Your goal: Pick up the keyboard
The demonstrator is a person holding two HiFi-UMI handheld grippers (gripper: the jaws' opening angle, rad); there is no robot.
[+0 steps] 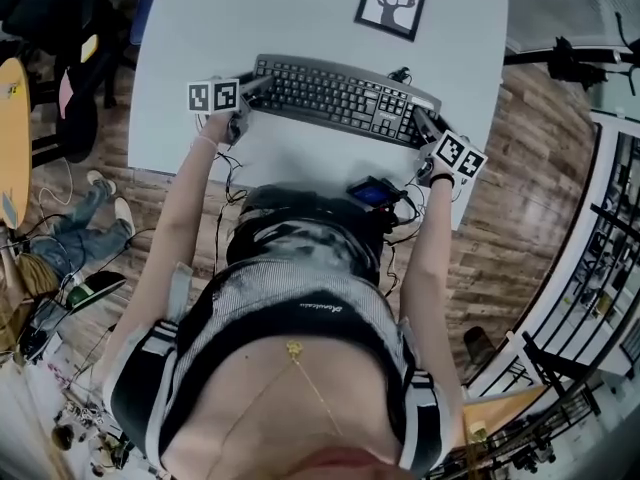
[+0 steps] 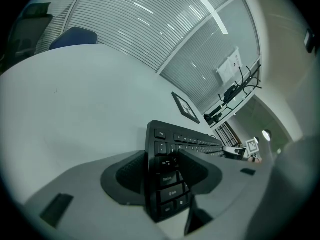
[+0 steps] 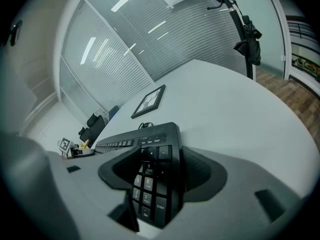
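Observation:
A black keyboard [image 1: 335,96] lies across the white table [image 1: 250,18], a little aslant. My left gripper [image 1: 243,96] is shut on its left end; in the left gripper view the Ctrl and Shift keys [image 2: 169,190] sit pinched between the dark pads [image 2: 127,176]. My right gripper [image 1: 424,124] is shut on the number-pad end, whose keys [image 3: 150,186] fill the gap between the jaws in the right gripper view. I cannot tell whether the keyboard touches the table.
A framed deer picture [image 1: 391,2] lies beyond the keyboard, near the table's far edge. The keyboard's cable [image 1: 401,72] trails off its back right. A blue chair [image 2: 73,36] stands past the table's far left. The table's near edge runs just under both grippers.

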